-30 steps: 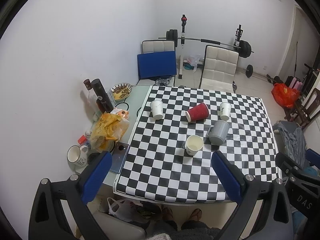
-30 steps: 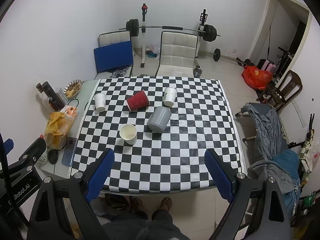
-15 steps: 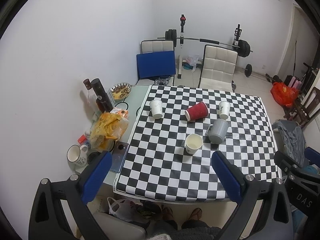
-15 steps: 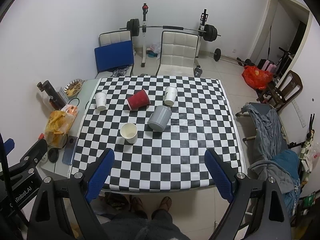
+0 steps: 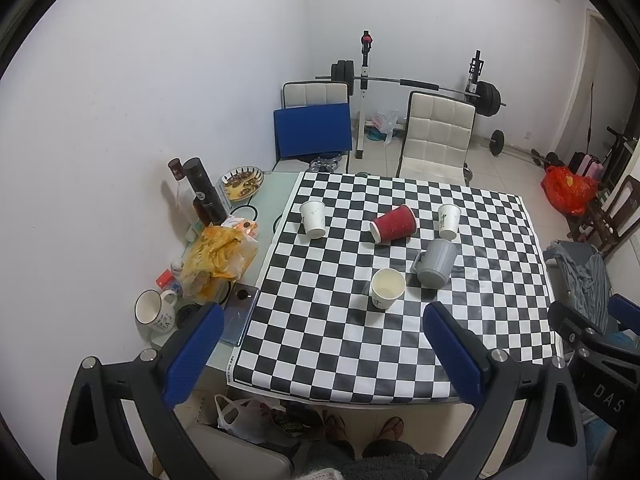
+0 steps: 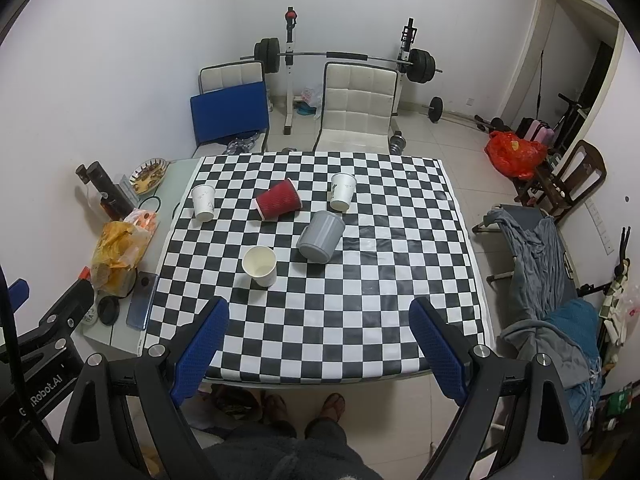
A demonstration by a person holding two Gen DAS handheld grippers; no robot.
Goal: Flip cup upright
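Observation:
A red ribbed paper cup (image 5: 394,224) (image 6: 279,199) lies on its side on the checkered table (image 5: 320,344) (image 6: 320,340). A grey mug (image 5: 436,264) (image 6: 321,236) stands mouth-down in front of it. Two white paper cups (image 5: 313,219) (image 5: 448,221) stand mouth-down at the far left and right. A third white cup (image 5: 387,288) (image 6: 261,266) stands upright nearest me. My left gripper (image 5: 320,344) and right gripper (image 6: 320,344) are both open and empty, held high above the table's near edge.
A side table on the left holds a yellow snack bag (image 5: 218,258), a white mug (image 5: 154,312), a phone (image 5: 240,312), dark bottles (image 5: 204,194) and a dish (image 5: 242,183). Two chairs (image 5: 436,136) and a barbell rack (image 5: 412,84) stand beyond. Clothes (image 6: 540,264) lie on the right.
Both views have drifted slightly; the table and cups sit a little higher and farther in the frames. No cup has moved. Both grippers stay open.

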